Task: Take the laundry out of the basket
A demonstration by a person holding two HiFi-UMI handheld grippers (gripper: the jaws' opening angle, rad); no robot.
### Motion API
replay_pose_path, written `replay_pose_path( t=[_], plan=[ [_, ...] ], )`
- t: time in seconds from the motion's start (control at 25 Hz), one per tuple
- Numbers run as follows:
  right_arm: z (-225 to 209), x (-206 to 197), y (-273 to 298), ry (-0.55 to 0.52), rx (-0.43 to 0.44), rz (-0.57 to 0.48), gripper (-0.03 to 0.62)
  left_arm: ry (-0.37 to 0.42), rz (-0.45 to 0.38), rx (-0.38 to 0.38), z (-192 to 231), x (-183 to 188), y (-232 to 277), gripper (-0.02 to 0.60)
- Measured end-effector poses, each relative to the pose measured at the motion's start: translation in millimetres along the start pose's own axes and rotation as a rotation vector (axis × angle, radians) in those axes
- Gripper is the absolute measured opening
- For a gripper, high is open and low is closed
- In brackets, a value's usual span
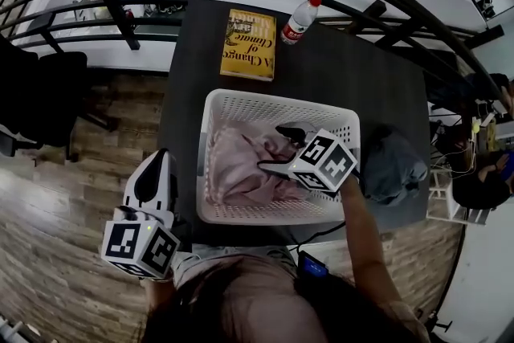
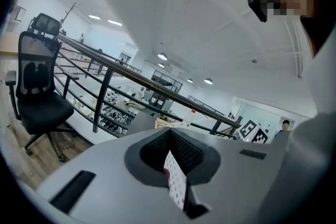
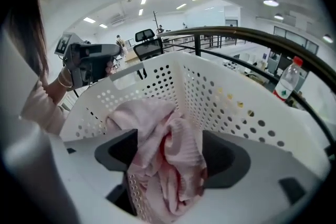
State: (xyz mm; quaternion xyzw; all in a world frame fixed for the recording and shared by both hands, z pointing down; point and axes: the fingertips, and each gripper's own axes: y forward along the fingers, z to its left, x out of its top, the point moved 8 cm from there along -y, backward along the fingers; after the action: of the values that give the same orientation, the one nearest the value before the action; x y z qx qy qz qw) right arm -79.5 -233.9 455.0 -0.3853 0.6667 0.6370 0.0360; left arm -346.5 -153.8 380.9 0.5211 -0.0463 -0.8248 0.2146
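White perforated basket [image 1: 210,132] at near edge of dark desk [image 1: 337,76], about midway along it. Pink garment [image 1: 241,165] bunched inside, heaped over most of the bottom.

Right gripper [image 1: 279,147] down inside the basket, pointing steeply downward, marker cube above the basket's near right corner. Jaws spread wide in right gripper view [image 3: 168,155]. Fold of the pink garment [image 3: 157,165] standing up between them and filling the gap; no clamp on it seen.

Left gripper [image 1: 154,173] at the desk's near left corner, beside the basket's left wall and apart from it. Jaws closed tip to tip in left gripper view [image 2: 169,136], nothing gripped. Strip of perforated white, apparently the basket wall, showing through the slit below the tips.

Grey garment [image 1: 393,161] heaped on the desk just beside the basket's right wall, toward the right edge. Yellow book [image 1: 250,44] flat near the far edge, left of centre. Red-capped plastic bottle [image 1: 299,20] standing just right of the book.
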Motion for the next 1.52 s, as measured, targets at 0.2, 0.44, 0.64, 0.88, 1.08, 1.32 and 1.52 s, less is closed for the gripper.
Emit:
replay_pose_path(
  t=[0.2, 0.44, 0.64, 0.88, 1.08, 1.32, 1.52],
  plan=[
    [0, -5, 17, 0.026, 0.055, 0.054, 0.37, -0.013, 0.017, 0.005, 5, -5, 5, -0.002],
    [0, -16, 48, 0.139, 0.154, 0.128, 0.367, -0.012, 0.035, 0.0, 7, -8, 13, -0.002],
    [4, -18, 60, 0.159, 0.239, 0.161, 0.278, -0.014, 0.032, -0.005, 7, -9, 16, -0.002],
    [13, -18, 59, 0.118, 0.289, 0.176, 0.133, -0.011, 0.03, -0.021, 4, -11, 15, -0.002],
    [21, -14, 46, 0.066, 0.216, 0.142, 0.091, -0.01, 0.022, -0.029, 5, -9, 12, -0.002],
    [24, -15, 18, 0.164, 0.154, 0.074, 0.081, 0.001, 0.015, -0.052, 0, -6, 5, -0.002],
    [29, -14, -8, 0.2, 0.084, 0.016, 0.08, 0.014, 0.007, -0.085, -9, -2, 1, -0.002]
  ],
)
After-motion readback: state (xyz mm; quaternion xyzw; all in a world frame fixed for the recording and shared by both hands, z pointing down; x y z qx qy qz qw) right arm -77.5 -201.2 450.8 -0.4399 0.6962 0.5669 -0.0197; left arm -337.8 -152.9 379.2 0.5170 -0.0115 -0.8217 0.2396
